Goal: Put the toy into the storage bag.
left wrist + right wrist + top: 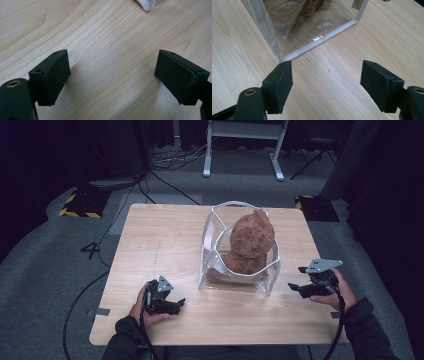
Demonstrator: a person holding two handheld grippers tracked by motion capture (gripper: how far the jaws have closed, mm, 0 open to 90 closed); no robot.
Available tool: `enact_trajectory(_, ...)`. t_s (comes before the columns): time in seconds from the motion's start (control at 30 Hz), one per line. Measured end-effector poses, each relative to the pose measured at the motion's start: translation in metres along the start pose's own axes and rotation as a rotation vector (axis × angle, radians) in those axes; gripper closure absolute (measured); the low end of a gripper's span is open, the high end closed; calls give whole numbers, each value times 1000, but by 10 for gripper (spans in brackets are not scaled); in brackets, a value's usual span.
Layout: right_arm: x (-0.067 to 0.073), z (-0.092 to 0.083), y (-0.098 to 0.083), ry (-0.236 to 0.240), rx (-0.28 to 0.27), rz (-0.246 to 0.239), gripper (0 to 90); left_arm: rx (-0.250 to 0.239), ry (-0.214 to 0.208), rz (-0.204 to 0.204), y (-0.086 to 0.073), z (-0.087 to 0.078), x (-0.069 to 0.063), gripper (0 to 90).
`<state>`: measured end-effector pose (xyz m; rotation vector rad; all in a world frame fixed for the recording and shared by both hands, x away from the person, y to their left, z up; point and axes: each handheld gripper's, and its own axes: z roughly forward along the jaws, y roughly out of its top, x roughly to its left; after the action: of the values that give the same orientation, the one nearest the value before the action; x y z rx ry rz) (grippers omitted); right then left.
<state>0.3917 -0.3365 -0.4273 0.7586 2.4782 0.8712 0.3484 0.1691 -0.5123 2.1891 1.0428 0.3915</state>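
While the person's left hand (145,307) rests on the wooden table (160,235) near its front edge, the left gripper (179,304) lies low over the boards with its tips pointing toward the clear bag (214,227). Seen along its own jaws in the left gripper view, the pads stand wide apart with nothing but bare wood grain between them, and a white corner (147,5) — probably the bag's trimmed edge, though too little of it shows to be sure — peeks in at the top.

Further along, at the middle of the table, the clear plastic bag stands upright with its mouth open and white piping along its seams. A brown plush toy (251,237) sits inside it, the head rising above the rim and the body filling the lower part.

To the right of the bag, the right hand (340,292) holds the right gripper (297,279) just beside the bag's near right corner — close, but not touching. Its tips point left toward the bag, and the grey three-cornered plate (322,265) sits on top. In the right gripper view the jaws stand well apart and hold nothing; the bag's lower corner (280,59) lies just beyond the left pad (284,82), with brown fur visible through the clear wall.
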Motion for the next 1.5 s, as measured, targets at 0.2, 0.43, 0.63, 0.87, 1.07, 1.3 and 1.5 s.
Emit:
enact_trajectory(0.2, 2, 1, -9, 6, -4, 8, 261, 1, 0, -1, 0, 0, 0, 130)
enact_trajectory(0.43, 7, 3, -26, 15, -18, 20, 260, 0, 0, 0, 0, 0, 0, 130)
enact_trajectory(0.63, 10, 4, -36, 11, -17, 19, 260, 0, 0, 0, 0, 0, 0, 130)
enact_trajectory(0.87, 11, 8, -49, 12, -8, 40, 260, 0, 1, -2, 0, 0, 0, 130)
enact_trajectory(1.07, 11, 9, -58, 13, -12, 53, 260, 0, 0, 0, 0, 0, 0, 130)
enact_trajectory(1.3, 12, 11, -69, 23, -16, 70, 260, 0, 0, 0, 0, 0, 0, 130)
enact_trajectory(1.5, 12, 13, -79, 29, -26, 99, 261, 1, 0, -1, 0, 0, 0, 130)
